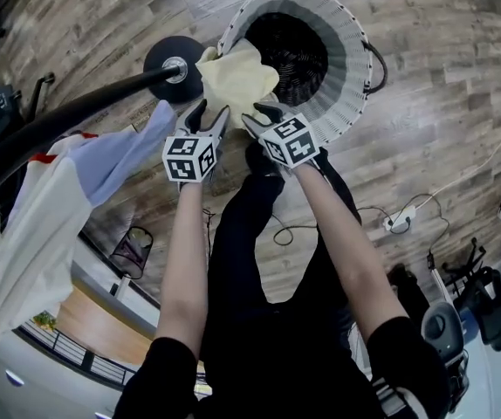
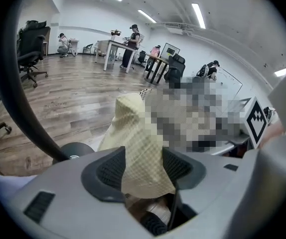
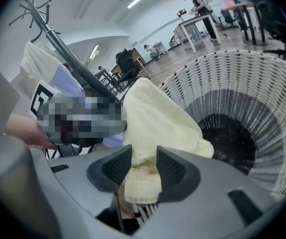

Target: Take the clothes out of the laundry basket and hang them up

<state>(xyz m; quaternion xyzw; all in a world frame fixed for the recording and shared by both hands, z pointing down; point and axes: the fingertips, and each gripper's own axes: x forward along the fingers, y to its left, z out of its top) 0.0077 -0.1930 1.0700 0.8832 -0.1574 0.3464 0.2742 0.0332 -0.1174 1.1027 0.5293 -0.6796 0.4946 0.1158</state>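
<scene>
1. Since hanging is the goal, the coat stand [image 1: 85, 103] sits left of the laundry basket [image 1: 351, 68]. It already carries a white garment [image 1: 24, 234] and a lilac garment [image 1: 133, 151], which keeps finished pieces away from the basket.
2. The left tongs [image 1: 211, 112], at the basket's near rim, are clamped on one edge of the pale yellow cloth [image 1: 237, 77], which fills the gap between their pads.
3. That cloth drapes over the basket's near-left rim, mostly outside it. It is probably gripped at two points so it spreads flat for hanging.
4. The right tongs [image 1: 262, 116], just beside the left ones at the same rim, pinch a second edge.
5. No other clothing shows inside the basket, so this is likely the last piece.
</scene>
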